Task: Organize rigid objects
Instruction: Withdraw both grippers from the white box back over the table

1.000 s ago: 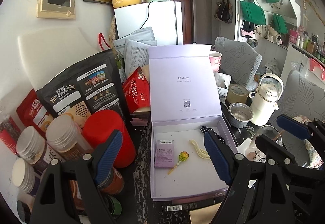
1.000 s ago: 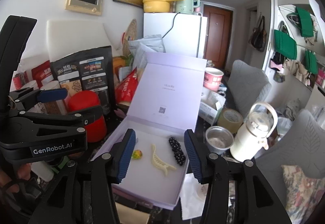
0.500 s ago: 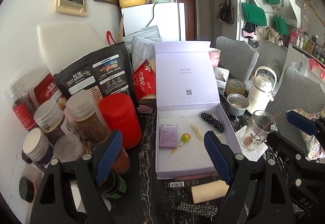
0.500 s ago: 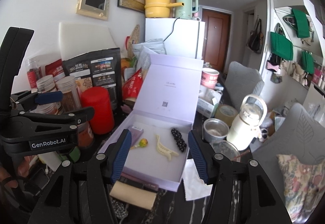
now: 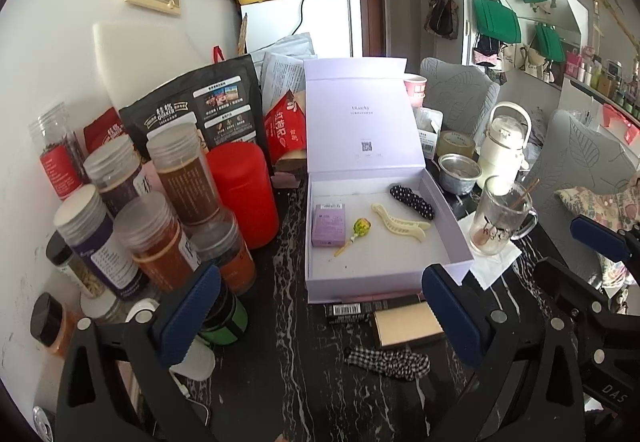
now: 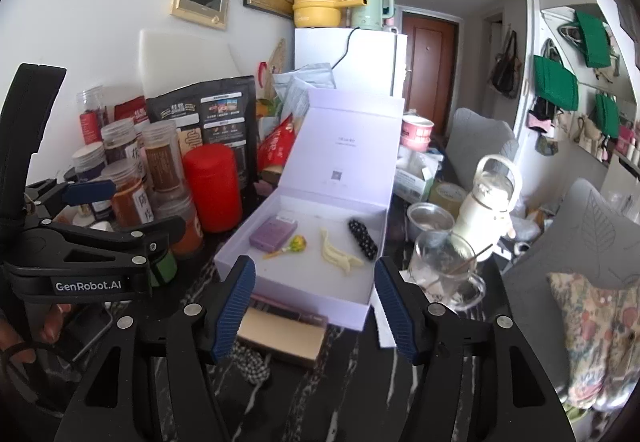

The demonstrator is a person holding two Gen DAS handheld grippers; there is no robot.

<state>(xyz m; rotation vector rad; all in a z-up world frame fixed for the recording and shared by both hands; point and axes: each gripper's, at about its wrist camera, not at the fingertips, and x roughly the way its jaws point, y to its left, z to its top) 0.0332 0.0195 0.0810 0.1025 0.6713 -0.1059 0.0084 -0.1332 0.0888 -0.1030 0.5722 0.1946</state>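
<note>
Open lavender gift box (image 5: pixel 384 274) on black white-veined marble-pattern tabletop (image 5: pixel 296 374), lid upright.

Inside on matte white floor: flat purple packet (image 5: pixel 329 225), yellow-green lollipop (image 5: pixel 360 228), cream plastic hair claw (image 5: pixel 398 222), black beaded hair clip (image 5: pixel 412 196), all lying apart. Just in front of box: tan rectangular case (image 5: pixel 408 326), black-and-white gingham scrunchie (image 5: pixel 390 362). Left gripper (image 5: pixel 320 316) spread wide, just opened further, nothing between ribbed blue pads. Right gripper (image 6: pixel 316 308) parted, just been widening, empty. Left of box: glossy red canister (image 5: pixel 244 193), ribbed-lid clear jars (image 5: pixel 180 169). Right: glass mug (image 5: pixel 500 217). Cluttered room, white fridge (image 5: pixel 316 25) behind.
</note>
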